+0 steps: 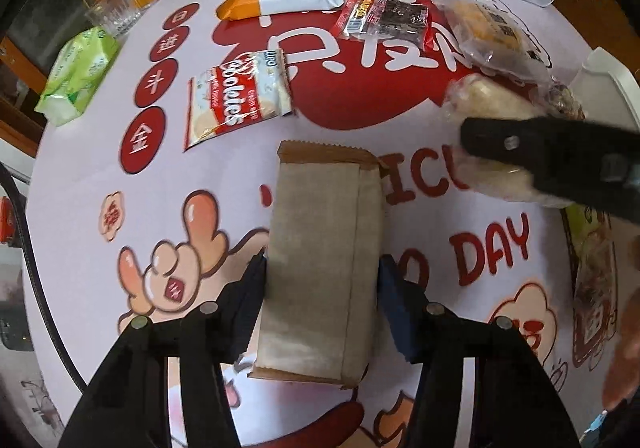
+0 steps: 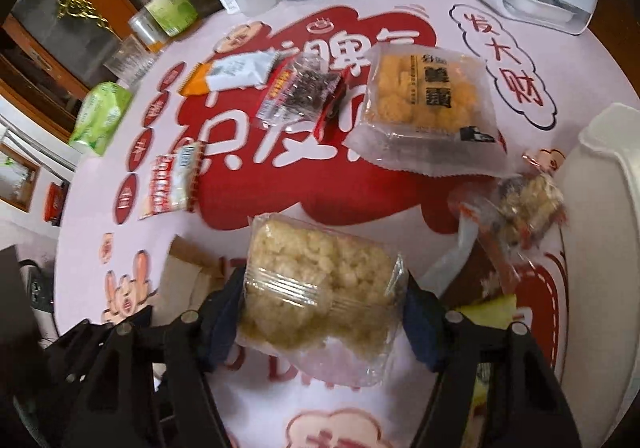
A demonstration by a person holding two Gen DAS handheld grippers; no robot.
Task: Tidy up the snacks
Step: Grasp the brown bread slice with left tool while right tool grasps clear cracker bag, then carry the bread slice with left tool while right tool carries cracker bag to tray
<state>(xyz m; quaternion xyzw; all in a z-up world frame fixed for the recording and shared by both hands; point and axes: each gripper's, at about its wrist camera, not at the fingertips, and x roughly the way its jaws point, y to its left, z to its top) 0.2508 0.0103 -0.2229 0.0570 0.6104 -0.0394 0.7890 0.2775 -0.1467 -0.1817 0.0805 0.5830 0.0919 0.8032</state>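
Between tool pads: tan paper packet (image 1: pixel 320 260).

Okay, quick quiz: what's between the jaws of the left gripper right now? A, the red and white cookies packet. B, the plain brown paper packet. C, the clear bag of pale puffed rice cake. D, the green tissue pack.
B: in the left wrist view the left gripper has its jaws pressed on both sides of the plain brown paper packet; the cookies lie further off.
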